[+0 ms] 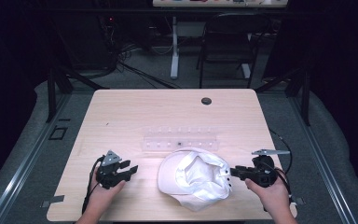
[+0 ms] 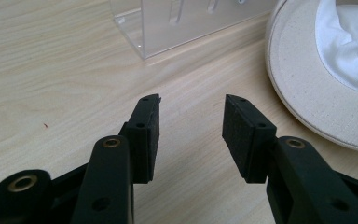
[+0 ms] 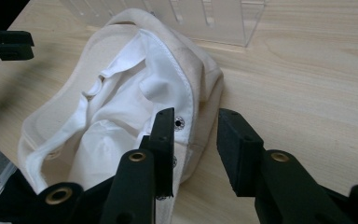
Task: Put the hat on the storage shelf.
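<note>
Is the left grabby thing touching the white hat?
Apart. The left gripper view shows bare table between the left hand-held gripper and the hat, jaws open and empty.

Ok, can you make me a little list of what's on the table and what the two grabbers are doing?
main thing: white hat, lying upside down
behind it: clear plastic rack
surface: wooden table
left hand-held gripper: open, nothing between jaws, beside the hat
right hand-held gripper: open, jaws around the hat's edge, not pressing

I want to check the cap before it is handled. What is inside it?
The cap lies upside down, and its white lining shows inside, crumpled, with nothing else resting on the lining. What the folds hide, and the table under the cap, cannot be seen.
</note>
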A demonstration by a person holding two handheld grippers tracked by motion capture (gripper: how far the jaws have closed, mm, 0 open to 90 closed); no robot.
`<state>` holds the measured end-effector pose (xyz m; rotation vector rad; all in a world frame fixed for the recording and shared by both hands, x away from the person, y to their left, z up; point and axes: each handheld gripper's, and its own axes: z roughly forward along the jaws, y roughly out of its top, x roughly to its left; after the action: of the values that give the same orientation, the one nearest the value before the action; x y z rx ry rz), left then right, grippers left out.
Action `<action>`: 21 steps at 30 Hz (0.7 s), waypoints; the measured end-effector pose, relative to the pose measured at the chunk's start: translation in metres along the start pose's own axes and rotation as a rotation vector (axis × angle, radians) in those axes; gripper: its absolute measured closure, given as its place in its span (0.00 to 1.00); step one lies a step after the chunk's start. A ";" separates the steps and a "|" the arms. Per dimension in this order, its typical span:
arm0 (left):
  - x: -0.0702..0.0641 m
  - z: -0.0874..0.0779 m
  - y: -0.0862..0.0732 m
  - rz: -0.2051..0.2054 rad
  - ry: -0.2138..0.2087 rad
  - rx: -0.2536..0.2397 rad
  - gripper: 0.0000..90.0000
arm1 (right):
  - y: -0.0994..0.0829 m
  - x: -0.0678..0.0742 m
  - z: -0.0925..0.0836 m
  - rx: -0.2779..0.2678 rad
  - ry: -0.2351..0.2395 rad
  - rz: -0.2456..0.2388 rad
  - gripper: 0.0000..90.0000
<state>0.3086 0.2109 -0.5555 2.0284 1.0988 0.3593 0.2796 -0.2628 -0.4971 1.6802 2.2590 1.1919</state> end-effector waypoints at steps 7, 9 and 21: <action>-0.002 0.001 0.000 0.006 0.001 0.001 0.63 | 0.011 0.002 -0.003 0.047 0.086 0.040 0.73; -0.002 0.001 0.000 0.014 0.000 0.003 0.63 | 0.012 0.000 -0.001 0.068 0.114 0.066 0.70; -0.005 0.002 0.000 0.023 0.001 0.004 0.62 | 0.007 -0.008 0.011 0.126 0.175 0.135 0.60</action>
<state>0.3071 0.2062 -0.5558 2.0456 1.0788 0.3704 0.2938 -0.2632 -0.5031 1.8686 2.4019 1.2979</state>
